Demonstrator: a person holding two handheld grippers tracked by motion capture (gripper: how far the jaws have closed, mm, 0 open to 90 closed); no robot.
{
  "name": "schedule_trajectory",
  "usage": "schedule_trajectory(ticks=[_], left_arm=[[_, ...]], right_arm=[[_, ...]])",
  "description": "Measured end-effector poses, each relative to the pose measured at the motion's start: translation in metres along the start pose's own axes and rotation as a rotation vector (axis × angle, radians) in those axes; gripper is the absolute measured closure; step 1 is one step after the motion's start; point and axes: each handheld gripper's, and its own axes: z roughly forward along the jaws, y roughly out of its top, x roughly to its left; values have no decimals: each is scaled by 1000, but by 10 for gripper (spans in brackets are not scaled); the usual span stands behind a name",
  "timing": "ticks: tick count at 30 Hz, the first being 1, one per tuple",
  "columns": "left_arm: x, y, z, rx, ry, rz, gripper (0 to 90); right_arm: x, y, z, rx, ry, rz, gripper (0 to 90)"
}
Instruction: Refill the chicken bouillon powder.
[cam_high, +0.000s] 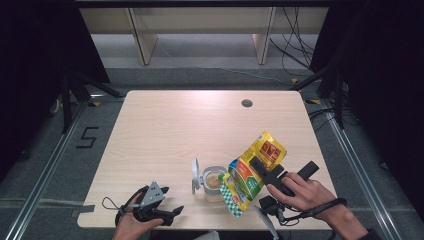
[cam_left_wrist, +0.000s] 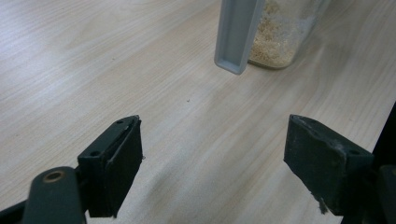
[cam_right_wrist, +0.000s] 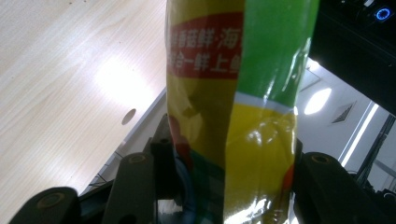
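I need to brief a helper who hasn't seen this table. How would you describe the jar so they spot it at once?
Look at the near edge of the wooden table, between the two grippers. The jar is a clear container holding pale crumbs, its grey lid flipped up at its left. The yellow-green pouch, tilted over it from the right, is opaque and printed.

The yellow-and-green pouch (cam_right_wrist: 233, 93) clamped between the right tongs (cam_right_wrist: 224, 186) carries a red band with white Chinese characters, partly readable as 香菇鲜·海 above 合一鲜上. On the floor, far to the left of the left tongs (cam_high: 167, 212), black tape forms the numeral 5 (cam_high: 88, 137).
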Motion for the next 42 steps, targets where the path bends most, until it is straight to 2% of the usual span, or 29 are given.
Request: schedule_trajectory(ticks=[1, 2, 3, 4, 5, 7, 8, 9, 11, 13, 15, 16, 19, 20, 22, 27, 28, 34, 35, 36, 41, 42], left_arm=[[0, 0, 0, 0, 0, 0, 189], [0, 0, 0, -3, 2, 2, 190], [-1, -1, 0, 1, 5, -25, 189], [-1, 0, 0, 1, 5, -23, 190], [-1, 0, 0, 1, 4, -19, 190], [-1, 0, 0, 2, 5, -20, 189], [-1, 0, 0, 2, 5, -7, 190], [-2, -1, 0, -3, -1, -27, 190], [-2, -1, 1, -11, -2, -26, 190], [-2, 0, 0, 2, 4, -23, 190], [-1, 0, 0, 4, -8, -25, 190], [-2, -1, 0, -2, 1, -26, 190], [-2, -1, 1, -11, -2, -27, 190], [-1, -1, 0, 0, -11, -24, 191], [-2, -1, 1, -9, 1, -23, 191], [-1, 0, 0, -2, 1, -18, 192], [-2, -1, 0, -2, 1, -24, 192], [-1, -1, 0, 0, -3, -17, 192], [-1, 0, 0, 4, -10, -21, 192], [-1, -1, 1, -6, 3, -18, 192], [-1, 0, 0, 5, 7, -17, 193], [-1, -1, 0, -8, 3, -4, 193]], right_arm=[[0, 0, 0, -2, -7, 14, 568], [-1, 0, -1, -5, -5, 8, 568], [-1, 0, -1, -6, -15, 13, 569], [0, 1, 0, -15, -26, 39, 575], [0, 1, 0, -15, -27, 37, 582], [-1, -1, -2, -6, -6, -1, 584], [-1, -1, -1, -5, -3, -1, 584], [0, 0, -1, -1, -9, 8, 585], [0, -1, -1, -3, -12, 3, 586], [1, -1, -2, 3, -4, 9, 586], [0, -2, -2, 4, -3, 3, 586], [2, -1, -2, -4, -18, 33, 587], [2, -1, -2, -5, -20, 31, 587], [2, -1, -2, -5, -20, 32, 590], [2, -1, -2, -5, -18, 34, 593], [2, -2, -1, -7, -16, 31, 594], [1, -2, -1, 1, -3, 10, 594], [2, -2, -1, -3, 4, 15, 602], [3, -2, -1, -13, -18, 44, 602], [3, -2, -1, -12, -18, 43, 603], [4, -2, -1, -21, -16, 50, 604], [4, -2, -1, -19, -16, 49, 605]])
